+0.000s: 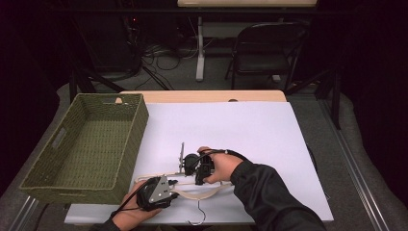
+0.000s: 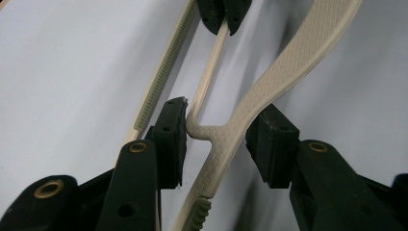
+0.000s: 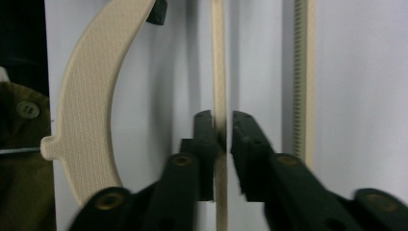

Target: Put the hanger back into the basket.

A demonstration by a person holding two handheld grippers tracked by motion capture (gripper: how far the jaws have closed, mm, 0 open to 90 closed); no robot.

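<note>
A cream plastic hanger (image 1: 204, 193) with a metal hook (image 1: 197, 217) lies on the white table top near the front edge. My left gripper (image 1: 175, 186) is open. Its jaws straddle the hanger's textured arm (image 2: 269, 82) where the thin bar (image 2: 208, 77) branches off, and the left pad (image 2: 173, 130) touches that junction. My right gripper (image 1: 198, 181) is shut on the thin bar (image 3: 219, 57), pinching it between both pads. The right gripper's tips also appear at the top of the left gripper view (image 2: 223, 17). A ribbed cream strip (image 3: 300, 72) runs alongside the bar.
A green woven basket (image 1: 130, 139) stands at the table's left, close to my left hand. A thin metal piece (image 1: 182, 154) lies just beyond the right gripper. The white sheet (image 1: 250, 130) stretches away to the back and right. A folding chair (image 1: 264, 48) stands behind the table.
</note>
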